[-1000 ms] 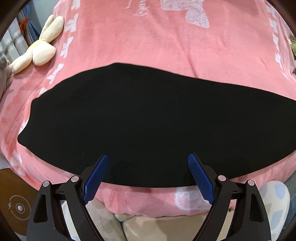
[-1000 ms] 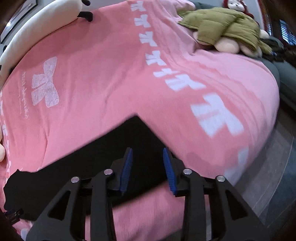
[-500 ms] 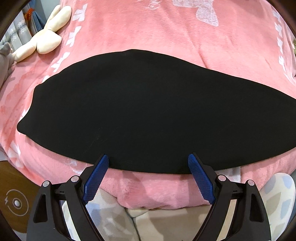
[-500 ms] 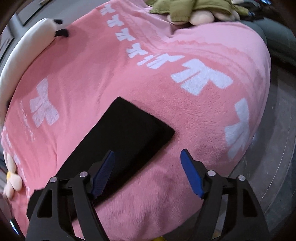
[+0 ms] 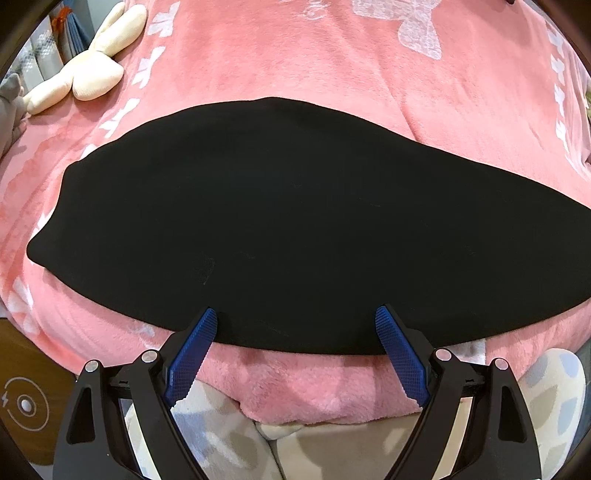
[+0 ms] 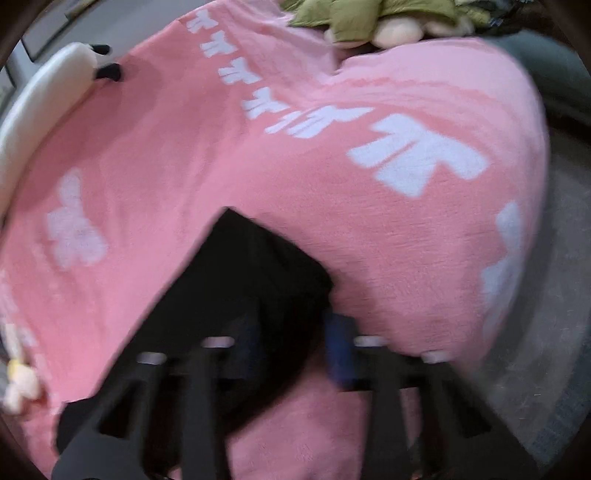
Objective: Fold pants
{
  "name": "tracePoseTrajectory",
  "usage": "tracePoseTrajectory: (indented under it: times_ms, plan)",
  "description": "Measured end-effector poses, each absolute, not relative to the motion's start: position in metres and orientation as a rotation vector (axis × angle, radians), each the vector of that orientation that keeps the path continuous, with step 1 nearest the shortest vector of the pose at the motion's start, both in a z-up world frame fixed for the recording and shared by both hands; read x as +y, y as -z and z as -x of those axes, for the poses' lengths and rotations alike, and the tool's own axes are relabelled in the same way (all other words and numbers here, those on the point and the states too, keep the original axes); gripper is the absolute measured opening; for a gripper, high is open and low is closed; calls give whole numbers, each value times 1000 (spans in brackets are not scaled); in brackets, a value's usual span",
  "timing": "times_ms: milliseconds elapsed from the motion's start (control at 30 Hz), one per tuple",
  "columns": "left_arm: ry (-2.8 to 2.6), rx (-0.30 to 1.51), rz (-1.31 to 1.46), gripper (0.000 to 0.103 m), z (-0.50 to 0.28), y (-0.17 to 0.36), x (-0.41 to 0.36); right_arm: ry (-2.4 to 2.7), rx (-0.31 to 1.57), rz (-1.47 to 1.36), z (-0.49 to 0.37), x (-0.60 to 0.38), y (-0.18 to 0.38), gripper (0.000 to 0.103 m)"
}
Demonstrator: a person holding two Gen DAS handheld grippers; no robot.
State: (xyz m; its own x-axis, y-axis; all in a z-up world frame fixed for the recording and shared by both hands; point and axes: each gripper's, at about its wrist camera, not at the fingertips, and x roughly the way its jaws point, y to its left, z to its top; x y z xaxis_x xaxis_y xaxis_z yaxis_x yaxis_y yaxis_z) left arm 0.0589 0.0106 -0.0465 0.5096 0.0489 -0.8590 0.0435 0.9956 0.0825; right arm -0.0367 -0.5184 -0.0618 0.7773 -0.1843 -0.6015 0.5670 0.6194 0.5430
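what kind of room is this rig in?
Probably a bedroom: black pants lie on a bed under a pink fleece blanket, with a plush bunny and a green jacket on it.

The right gripper (image 6: 295,332) has dropped closer to the end of the black pants (image 6: 236,295); its jaws, spread wide half a second ago, have just been closing, with the cloth's corner between them, though blur hides any contact.

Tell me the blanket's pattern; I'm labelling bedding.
Pink blanket with white bow-like shapes, clearest in the left wrist view.
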Motion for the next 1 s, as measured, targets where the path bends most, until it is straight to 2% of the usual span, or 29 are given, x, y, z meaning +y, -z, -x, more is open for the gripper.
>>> tracePoseTrajectory:
  times_ms: [67,267,367,533,767,1000]
  plan:
    - [1,1034,-92,86,-59,46,13,446,515,-784,35,-515,52,17]
    - [1,1029,-75,86,-56,46,21,291,441,-723,17,-473,-6,16]
    - [3,1031,-63,86,-55,45,26,168,434,-626,-6,-425,-42,16]
    - [2,1034,-33,86,-51,45,42,-14,465,-500,-44,-343,-69,16]
    - [-15,1034,4,86,-47,44,70,-212,599,-345,-89,-224,-50,16]
    - [-39,1036,49,86,-45,45,98,-337,776,-187,-101,-125,10,16]
